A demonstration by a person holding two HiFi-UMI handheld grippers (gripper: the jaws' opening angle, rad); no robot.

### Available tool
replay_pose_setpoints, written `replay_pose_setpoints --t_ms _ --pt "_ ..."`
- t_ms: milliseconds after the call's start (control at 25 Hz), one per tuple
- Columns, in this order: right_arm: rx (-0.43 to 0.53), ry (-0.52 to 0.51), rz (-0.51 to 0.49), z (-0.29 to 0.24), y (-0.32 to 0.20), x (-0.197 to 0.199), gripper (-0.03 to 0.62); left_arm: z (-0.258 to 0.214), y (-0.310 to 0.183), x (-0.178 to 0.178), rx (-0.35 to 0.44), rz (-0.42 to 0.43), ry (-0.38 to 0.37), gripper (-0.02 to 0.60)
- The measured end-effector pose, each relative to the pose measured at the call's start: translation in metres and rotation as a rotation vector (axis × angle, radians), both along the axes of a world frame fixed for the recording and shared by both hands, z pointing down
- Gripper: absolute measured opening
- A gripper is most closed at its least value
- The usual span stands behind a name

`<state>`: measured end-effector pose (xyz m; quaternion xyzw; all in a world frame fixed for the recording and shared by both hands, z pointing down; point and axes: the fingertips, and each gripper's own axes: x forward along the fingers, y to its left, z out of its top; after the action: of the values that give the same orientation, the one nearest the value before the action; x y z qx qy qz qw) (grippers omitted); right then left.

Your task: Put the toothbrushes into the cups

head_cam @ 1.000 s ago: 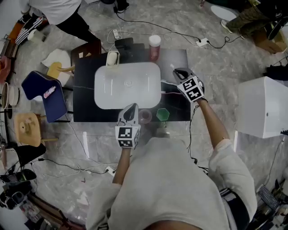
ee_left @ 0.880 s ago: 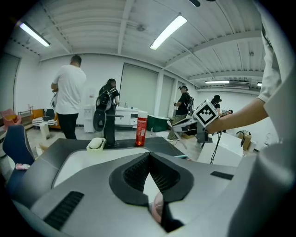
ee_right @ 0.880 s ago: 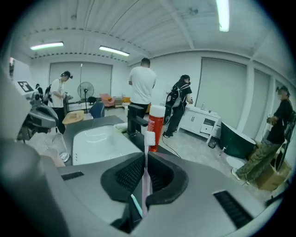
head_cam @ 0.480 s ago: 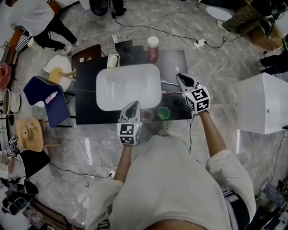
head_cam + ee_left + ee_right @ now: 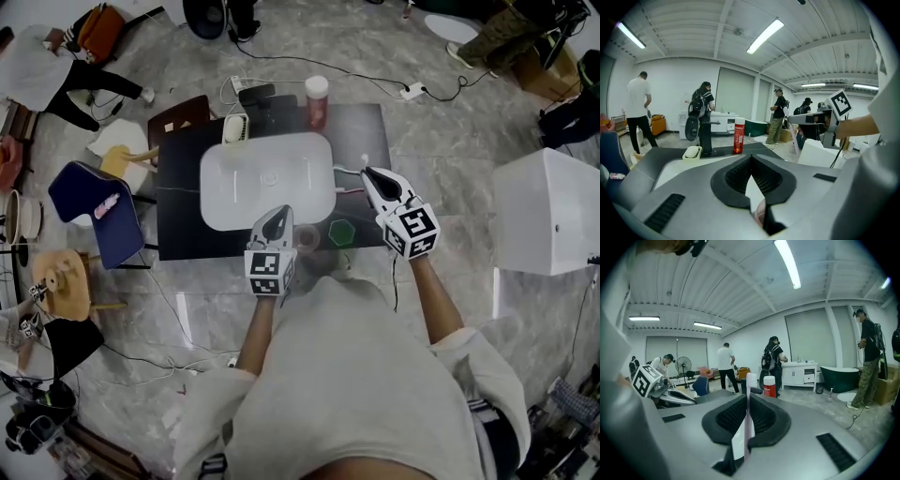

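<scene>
Pale-pink toothbrush (image 5: pixel 748 427) stands clamped in the right gripper (image 5: pixel 370 178), at one o'clock from the green cup (image 5: pixel 340 232). Left gripper (image 5: pixel 278 216) is closed and empty.

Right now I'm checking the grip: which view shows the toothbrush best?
The right gripper view: the toothbrush stands upright, clamped in the right gripper. The head view shows only its white tip past that gripper; in the left gripper view I can't make it out.

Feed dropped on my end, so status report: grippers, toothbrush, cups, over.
Right gripper shut on toothbrush, off to the side of green cup. Left gripper shut, empty, beside pink cup. Green cup mouth unobstructed.
</scene>
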<state>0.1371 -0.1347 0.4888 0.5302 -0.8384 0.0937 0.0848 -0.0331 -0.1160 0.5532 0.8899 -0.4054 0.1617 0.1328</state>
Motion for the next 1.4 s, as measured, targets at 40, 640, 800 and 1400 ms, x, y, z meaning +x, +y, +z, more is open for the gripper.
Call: replay_pose_setpoints --t_ms 40,640,800,1400 --pt "0.005 -0.003 -0.002 -0.002 0.003 -0.003 0.034 -0.001 0.000 0.000 0.001 0.002 0.001 0.026" --pt "0.027 -0.082 -0.165 -0.021 0.010 -0.081 0.034 -0.012 0.004 -0.036 0.015 -0.111 0.019 0.026" --pt "0.028 -0.071 -0.263 -0.024 0.013 -0.116 0.034 -0.015 0.011 -0.057 0.017 -0.171 0.023 0.026" --pt "0.037 -0.080 -0.502 -0.015 0.016 -0.207 0.034 -0.008 0.030 -0.127 0.017 -0.388 0.017 0.026"
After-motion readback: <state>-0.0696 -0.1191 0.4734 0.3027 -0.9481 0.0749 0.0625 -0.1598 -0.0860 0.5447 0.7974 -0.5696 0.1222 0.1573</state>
